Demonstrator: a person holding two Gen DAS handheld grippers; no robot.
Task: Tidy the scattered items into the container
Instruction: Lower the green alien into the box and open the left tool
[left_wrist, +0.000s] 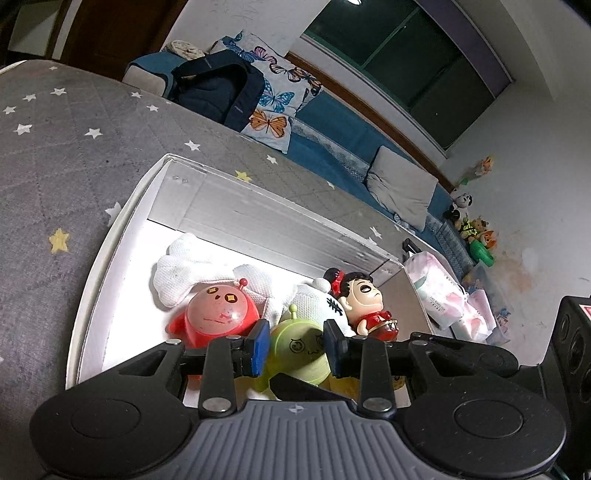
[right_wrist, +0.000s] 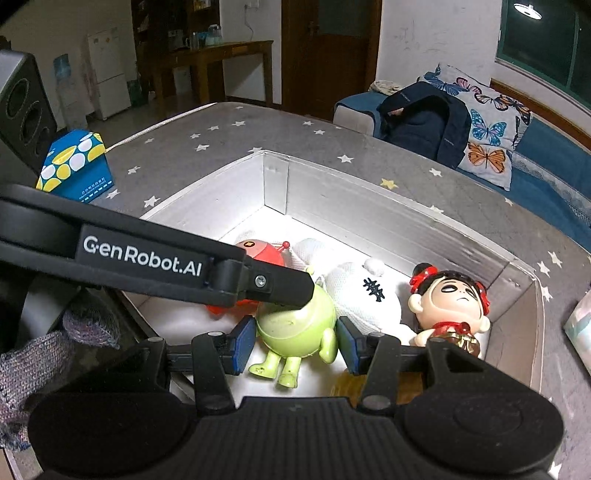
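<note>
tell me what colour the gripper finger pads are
Blue pads, clearest in the right wrist view.

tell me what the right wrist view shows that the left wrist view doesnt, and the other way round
Only the right wrist view shows the blue and yellow dotted box on the star-patterned cover, the green toy's legs, and the left gripper's arm reaching across above that toy.

Only the left wrist view shows the pink and white packet beyond the white box's end, and the stuffed animals by the wall.

Both show the white box holding the green toy, red toy, white cloth toy and the doll, plus the butterfly pillow.
</note>
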